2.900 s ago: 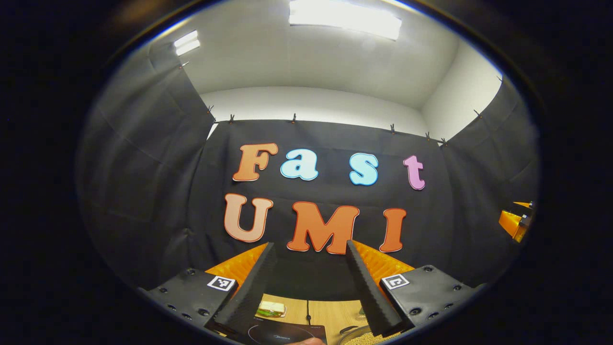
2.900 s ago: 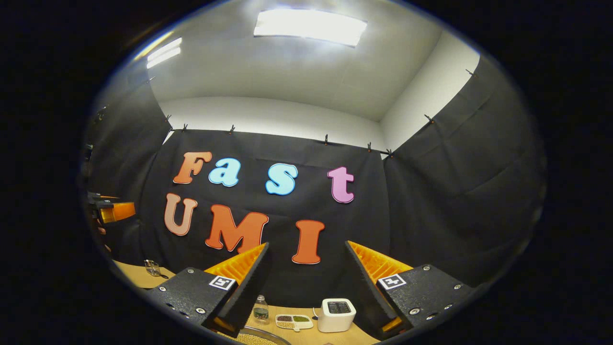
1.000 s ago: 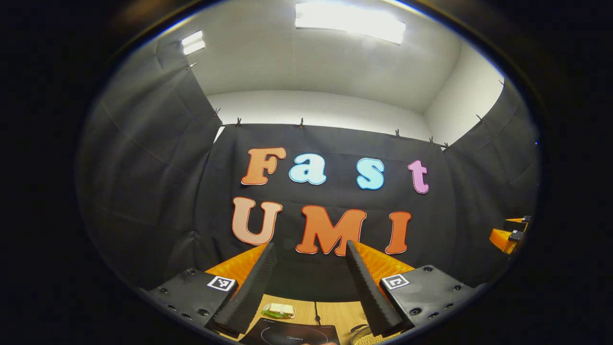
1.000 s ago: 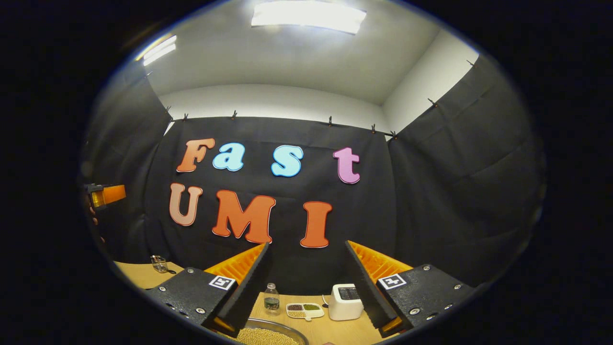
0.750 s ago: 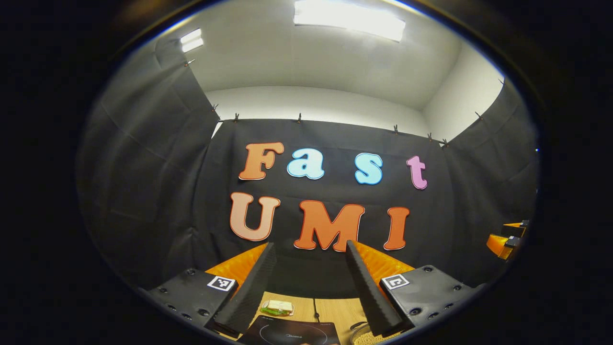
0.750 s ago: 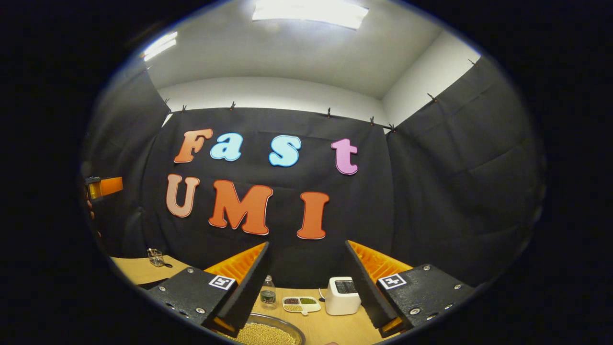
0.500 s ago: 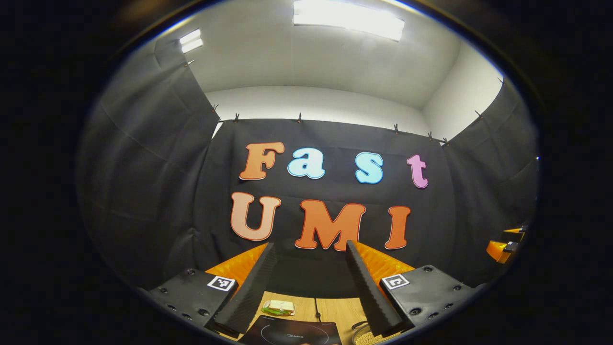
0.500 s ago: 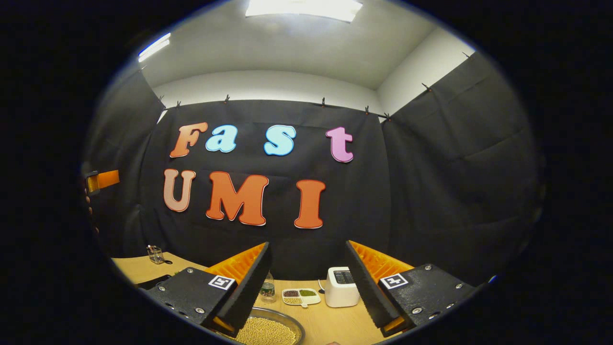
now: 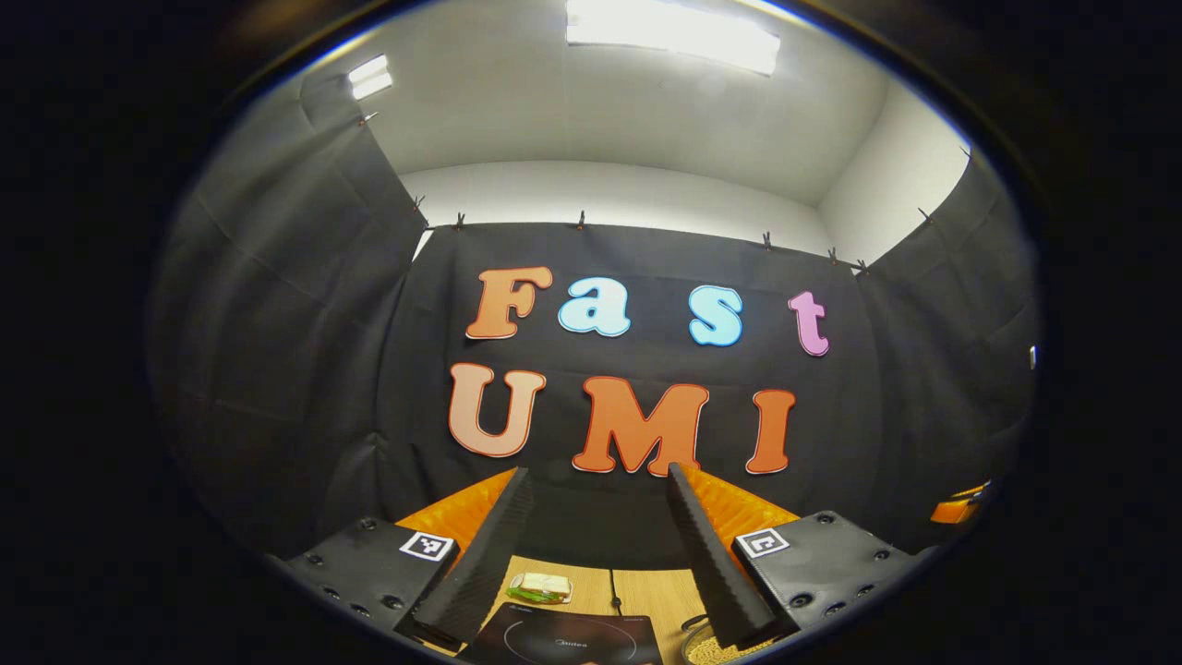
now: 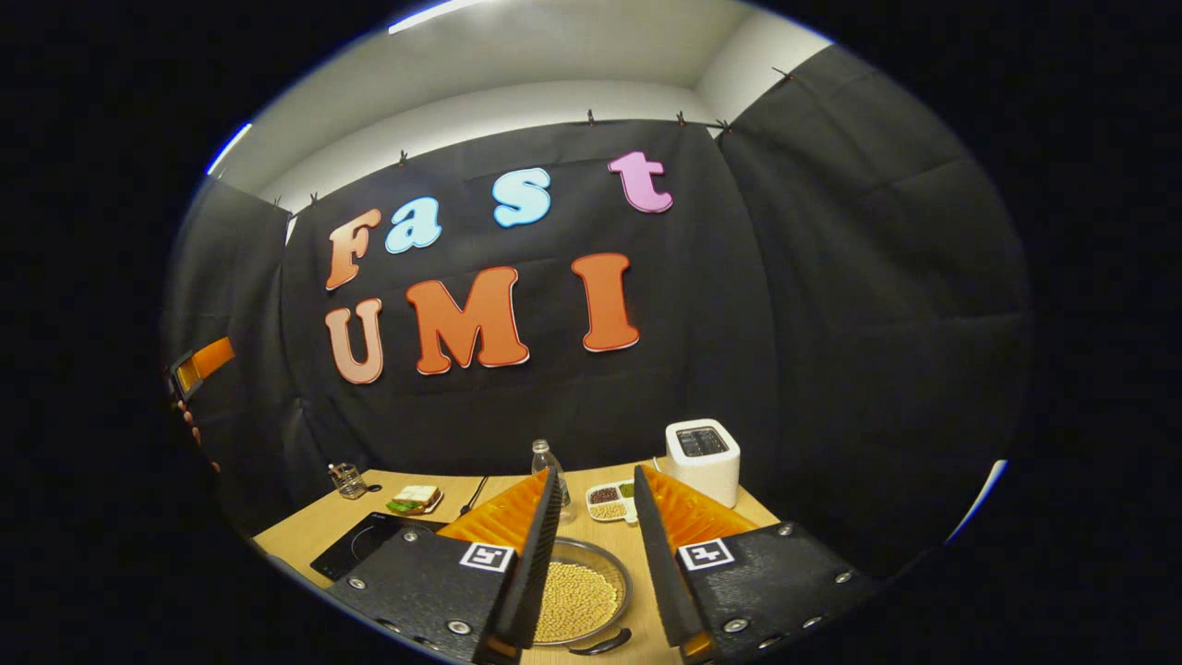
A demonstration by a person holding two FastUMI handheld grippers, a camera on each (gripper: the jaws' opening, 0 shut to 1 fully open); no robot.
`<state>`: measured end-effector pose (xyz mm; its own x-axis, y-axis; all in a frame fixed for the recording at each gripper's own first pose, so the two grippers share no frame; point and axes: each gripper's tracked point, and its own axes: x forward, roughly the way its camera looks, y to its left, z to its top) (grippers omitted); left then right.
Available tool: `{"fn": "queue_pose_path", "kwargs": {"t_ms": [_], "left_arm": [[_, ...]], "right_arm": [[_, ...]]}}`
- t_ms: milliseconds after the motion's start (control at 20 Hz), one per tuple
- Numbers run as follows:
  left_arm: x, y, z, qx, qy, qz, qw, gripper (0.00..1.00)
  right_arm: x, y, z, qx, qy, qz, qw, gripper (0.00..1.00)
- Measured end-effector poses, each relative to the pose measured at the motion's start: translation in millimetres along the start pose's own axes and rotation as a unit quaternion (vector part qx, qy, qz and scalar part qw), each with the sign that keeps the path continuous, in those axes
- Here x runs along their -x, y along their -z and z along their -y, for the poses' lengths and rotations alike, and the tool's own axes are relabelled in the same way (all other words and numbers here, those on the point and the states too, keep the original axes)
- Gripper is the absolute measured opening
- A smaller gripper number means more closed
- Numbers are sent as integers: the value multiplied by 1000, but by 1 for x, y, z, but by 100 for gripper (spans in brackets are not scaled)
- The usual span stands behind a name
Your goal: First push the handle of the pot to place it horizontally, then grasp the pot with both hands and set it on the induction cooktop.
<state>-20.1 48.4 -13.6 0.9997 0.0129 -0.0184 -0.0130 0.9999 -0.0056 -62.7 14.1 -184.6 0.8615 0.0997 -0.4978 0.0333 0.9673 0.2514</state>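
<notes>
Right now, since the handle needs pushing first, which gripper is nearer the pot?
Right. The right gripper hangs above the pot, which sits between its fingers in its view. The left gripper is raised, aimed at the wall, the pot low beside it.

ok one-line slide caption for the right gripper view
Right hand-held gripper hovers half-open over the bean-filled pot, induction cooktop beside it.
</notes>
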Motion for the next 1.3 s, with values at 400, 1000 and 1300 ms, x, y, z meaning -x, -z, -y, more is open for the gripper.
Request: {"fn": "queue_pose_path", "kwargs": {"t_ms": [400, 1000, 1300], "left_arm": [[0, 18, 2, -3, 5, -22, 1000, 98], [-3, 43, 4, -18, 8, -51, 998, 95], [-5, 56, 5, -18, 13, -72, 997, 98]], "right_arm": [[1, 85, -21, -14, -46, -124, 991, 24], [36, 210, -37, -22, -67, -306, 949, 0], [56, 255, -48, -45, -81, -385, 918, 0]]}}
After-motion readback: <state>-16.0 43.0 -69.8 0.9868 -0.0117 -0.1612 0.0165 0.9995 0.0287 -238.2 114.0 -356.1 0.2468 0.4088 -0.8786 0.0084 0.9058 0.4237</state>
